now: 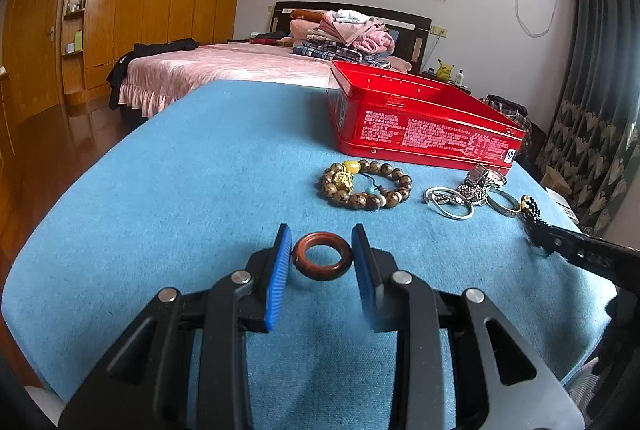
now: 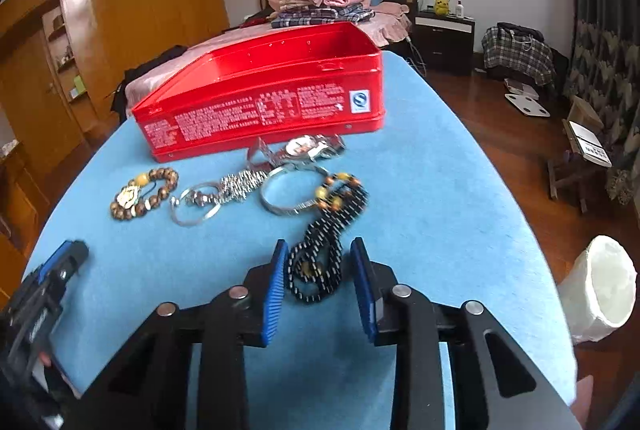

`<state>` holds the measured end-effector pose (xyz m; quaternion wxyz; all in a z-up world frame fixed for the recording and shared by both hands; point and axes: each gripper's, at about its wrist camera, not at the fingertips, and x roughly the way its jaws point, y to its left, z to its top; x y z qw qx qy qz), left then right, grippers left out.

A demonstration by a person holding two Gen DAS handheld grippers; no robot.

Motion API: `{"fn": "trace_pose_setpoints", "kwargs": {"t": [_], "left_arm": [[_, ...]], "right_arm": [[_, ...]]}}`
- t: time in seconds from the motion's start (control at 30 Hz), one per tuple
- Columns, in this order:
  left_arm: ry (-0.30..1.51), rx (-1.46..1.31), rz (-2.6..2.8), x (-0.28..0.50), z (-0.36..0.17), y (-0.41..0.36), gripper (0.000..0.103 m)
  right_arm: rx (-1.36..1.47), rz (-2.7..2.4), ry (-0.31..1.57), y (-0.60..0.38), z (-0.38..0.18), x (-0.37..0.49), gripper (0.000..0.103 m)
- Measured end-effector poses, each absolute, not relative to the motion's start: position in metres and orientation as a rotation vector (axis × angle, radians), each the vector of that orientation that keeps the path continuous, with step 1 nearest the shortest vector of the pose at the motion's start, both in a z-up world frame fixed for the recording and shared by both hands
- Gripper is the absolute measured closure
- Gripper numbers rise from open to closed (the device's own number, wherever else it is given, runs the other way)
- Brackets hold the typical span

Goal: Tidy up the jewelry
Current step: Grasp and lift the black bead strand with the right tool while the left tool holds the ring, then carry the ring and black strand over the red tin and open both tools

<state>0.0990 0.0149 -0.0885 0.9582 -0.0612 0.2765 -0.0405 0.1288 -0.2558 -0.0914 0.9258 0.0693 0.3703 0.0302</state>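
1. A brown ring (image 1: pixel 322 256) sits between the two blue pads of the left gripper (image 1: pixel 322 262). Both pads look like they touch it, so the gripper is squeezed on the ring.
2. A black bead string (image 2: pixel 324 250) lies between the pads of the right gripper (image 2: pixel 320 270). The left pad touches the beads. I cannot tell if the right pad does.
3. From the right gripper, a silver bangle (image 2: pixel 286 196) is at 12 o'clock, just past the bead string and touching it.
4. A silver chain (image 2: pixel 240 186) is at 11 o'clock, and a brown bead bracelet (image 2: pixel 144 192) is at 10 o'clock.
5. A watch (image 2: pixel 308 148) lies behind the bangle, right by the red tin box (image 2: pixel 260 110).
6. Everything rests on a blue cloth (image 2: pixel 420 210).
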Motion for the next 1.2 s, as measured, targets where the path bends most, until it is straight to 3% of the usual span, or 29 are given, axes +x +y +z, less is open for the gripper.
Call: {"fn": "trace_pose_setpoints", "kwargs": {"t": [0.07, 0.27, 0.47, 0.57, 0.7, 1.2], "left_arm": [[0.563, -0.125, -0.083, 0.099, -0.089, 0.014, 0.074], [0.567, -0.117, -0.085, 0.1, -0.09, 0.012, 0.074], [0.574, -0.111, -0.085, 0.102, -0.093, 0.011, 0.074], [0.574, -0.112, -0.086, 0.102, -0.093, 0.011, 0.074], [0.57, -0.106, -0.093, 0.101, -0.094, 0.011, 0.074], [0.528, -0.12, -0.113, 0.099, -0.084, 0.003, 0.074]], "right_arm": [[0.121, 0.066, 0.754, -0.262, -0.091, 0.121, 0.072], [0.199, 0.128, 0.685, -0.271, -0.092, 0.12, 0.058], [0.174, 0.084, 0.689, -0.26, -0.094, 0.14, 0.058], [0.13, 0.053, 0.697, -0.254, -0.095, 0.143, 0.063], [0.134, 0.048, 0.688, -0.256, -0.097, 0.141, 0.082], [0.161, 0.112, 0.63, -0.265, -0.075, 0.118, 0.085]]}}
